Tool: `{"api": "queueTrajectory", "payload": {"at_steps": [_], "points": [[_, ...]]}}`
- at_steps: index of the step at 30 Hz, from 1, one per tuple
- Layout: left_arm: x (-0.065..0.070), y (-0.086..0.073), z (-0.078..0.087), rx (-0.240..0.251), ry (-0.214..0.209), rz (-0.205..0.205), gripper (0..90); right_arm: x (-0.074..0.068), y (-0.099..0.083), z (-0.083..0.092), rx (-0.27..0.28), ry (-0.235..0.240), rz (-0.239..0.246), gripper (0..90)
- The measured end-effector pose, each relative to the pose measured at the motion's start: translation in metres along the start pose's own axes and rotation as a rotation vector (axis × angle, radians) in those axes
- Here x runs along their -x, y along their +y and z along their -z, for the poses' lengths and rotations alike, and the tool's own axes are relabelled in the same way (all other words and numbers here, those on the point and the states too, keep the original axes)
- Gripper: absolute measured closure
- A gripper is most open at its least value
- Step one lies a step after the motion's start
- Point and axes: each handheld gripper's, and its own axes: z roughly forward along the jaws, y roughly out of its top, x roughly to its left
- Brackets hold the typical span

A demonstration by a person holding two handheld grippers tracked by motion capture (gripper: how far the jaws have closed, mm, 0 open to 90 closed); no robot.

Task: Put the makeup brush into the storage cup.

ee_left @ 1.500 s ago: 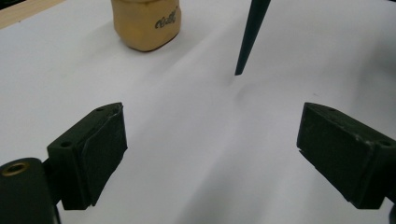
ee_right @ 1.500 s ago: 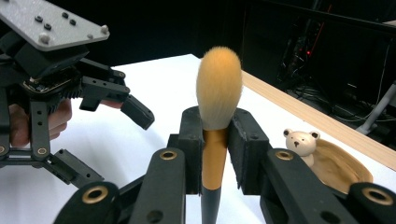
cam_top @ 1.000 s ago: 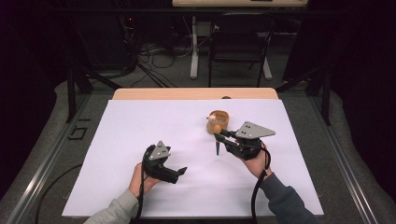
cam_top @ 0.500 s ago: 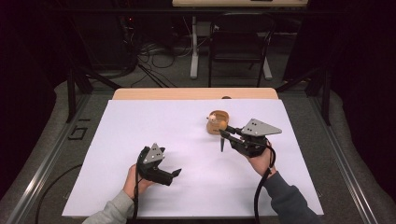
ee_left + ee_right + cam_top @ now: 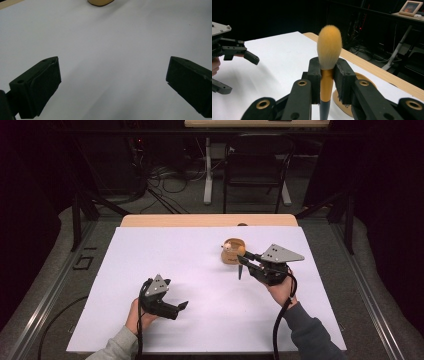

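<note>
Dark room behind, cables and chair legs at the top of the high view; white sheet over the wooden tabletop [image 5: 150, 220] fills the middle.

Right tongs [image 5: 329, 75], right of centre in the high view, are clenched on a makeup brush with a fluffy orange-tipped head and a gold-and-black handle [image 5: 327, 82]. Pads press the gold ferrule just below the bristles; in the right gripper view the head stands up at frame centre and the black handle runs down out of the bottom edge.

Handling, as I judge it: light, stiff in the handle, smooth and likely slippery on the metal ferrule, head very soft. Grip belongs on ferrule or handle, never on the bristles, which would splay.

Left tongs [image 5: 112, 82], lower left of the high view, stand released, nothing between them, bare white sheet ahead.

Round tan wooden holder [image 5: 233, 251] sits just beside the brush, upper centre-right in the high view; what lies inside is too small to tell. Nothing stands in the way except this holder, which a swing of the handle could knock.
</note>
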Motion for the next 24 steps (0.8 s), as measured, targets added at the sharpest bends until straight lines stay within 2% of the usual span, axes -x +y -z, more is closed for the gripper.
{"api": "queueTrajectory", "payload": {"at_steps": [6,24], "points": [[-0.003,-0.002,0.005,0.017,0.015,0.010,0.0,0.004,0.002,0.000,0.005,-0.013,-0.009,76.3],[-0.006,-0.006,0.009,0.016,0.021,0.020,0.0,0.016,0.007,-0.009,0.002,-0.035,-0.022,76.2]]}}
